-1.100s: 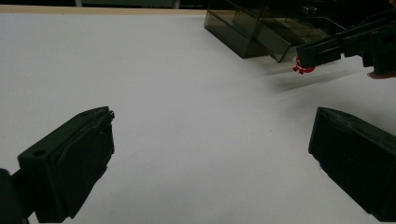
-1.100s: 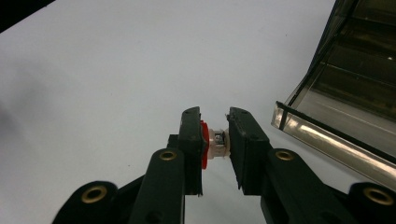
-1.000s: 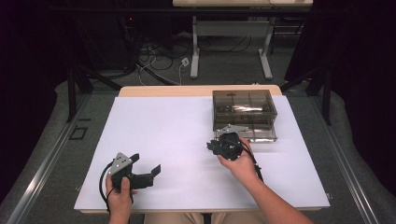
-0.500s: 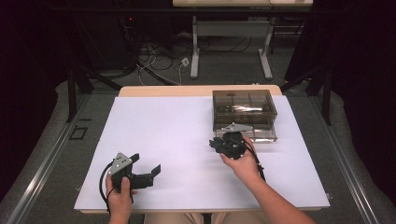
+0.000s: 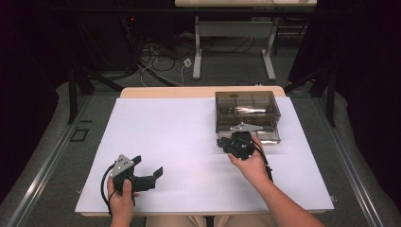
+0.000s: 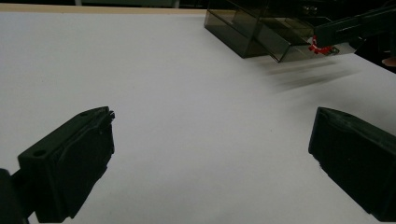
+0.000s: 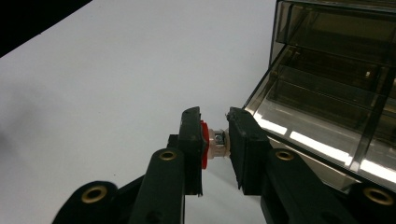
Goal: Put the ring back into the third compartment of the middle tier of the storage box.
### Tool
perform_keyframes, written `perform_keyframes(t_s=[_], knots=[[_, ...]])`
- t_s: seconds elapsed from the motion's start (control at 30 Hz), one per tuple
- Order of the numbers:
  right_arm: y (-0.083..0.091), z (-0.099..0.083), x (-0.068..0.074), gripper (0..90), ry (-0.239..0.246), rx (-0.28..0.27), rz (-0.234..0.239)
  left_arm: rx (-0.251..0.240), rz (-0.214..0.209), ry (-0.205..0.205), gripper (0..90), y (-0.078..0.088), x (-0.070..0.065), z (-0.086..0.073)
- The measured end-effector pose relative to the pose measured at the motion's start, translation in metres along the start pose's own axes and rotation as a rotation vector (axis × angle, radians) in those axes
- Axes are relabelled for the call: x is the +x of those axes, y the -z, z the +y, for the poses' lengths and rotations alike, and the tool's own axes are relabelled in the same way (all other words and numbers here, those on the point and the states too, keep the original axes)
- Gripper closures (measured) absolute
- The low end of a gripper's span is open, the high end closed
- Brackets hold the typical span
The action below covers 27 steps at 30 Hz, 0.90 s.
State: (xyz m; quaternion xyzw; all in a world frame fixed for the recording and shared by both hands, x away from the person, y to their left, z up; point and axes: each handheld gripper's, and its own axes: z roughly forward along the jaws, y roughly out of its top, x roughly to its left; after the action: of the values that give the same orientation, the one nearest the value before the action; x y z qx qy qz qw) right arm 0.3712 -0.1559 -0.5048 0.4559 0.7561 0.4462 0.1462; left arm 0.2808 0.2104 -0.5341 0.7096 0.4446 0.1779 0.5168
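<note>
Smoky-plastic box, high view: you see the drawer box (image 5: 247, 113) on the far right part of the white table sheet (image 5: 179, 142), its lower drawer (image 5: 257, 134) pulled out toward you.
Right gripper, high view: your right gripper (image 5: 235, 142) sits just in front of that open drawer, your right hand (image 5: 249, 163) behind it.
Left gripper, high view: your left gripper (image 5: 151, 166) rests low at the near left of the sheet, well apart from the box, its jaws spread.
Left gripper view: your own two black jaws stand wide apart with only bare sheet (image 6: 187, 93) between them.
Far corner, left gripper view: the drawer box (image 6: 243, 28) sits at the top right, and your right gripper (image 6: 327, 44) reaches in beside it with something red at its tip.
Right gripper view: your jaws are pinching a small part with a red cap (image 7: 211, 143), red end against the left pad, pale end against the right pad.
Part's place, right gripper view: you hold it above the sheet (image 7: 116, 74), just beside the open drawer (image 7: 322, 135) of the box, not inside it.
</note>
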Motion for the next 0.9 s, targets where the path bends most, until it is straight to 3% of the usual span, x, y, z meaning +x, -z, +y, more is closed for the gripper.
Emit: perform_keyframes(t_s=[0.9], knots=[[0.021, 0.008, -0.027, 76.0, -0.03, -0.027, -0.042, 0.001, 0.003, 0.001, 0.4, 0.0, 0.0, 0.0]])
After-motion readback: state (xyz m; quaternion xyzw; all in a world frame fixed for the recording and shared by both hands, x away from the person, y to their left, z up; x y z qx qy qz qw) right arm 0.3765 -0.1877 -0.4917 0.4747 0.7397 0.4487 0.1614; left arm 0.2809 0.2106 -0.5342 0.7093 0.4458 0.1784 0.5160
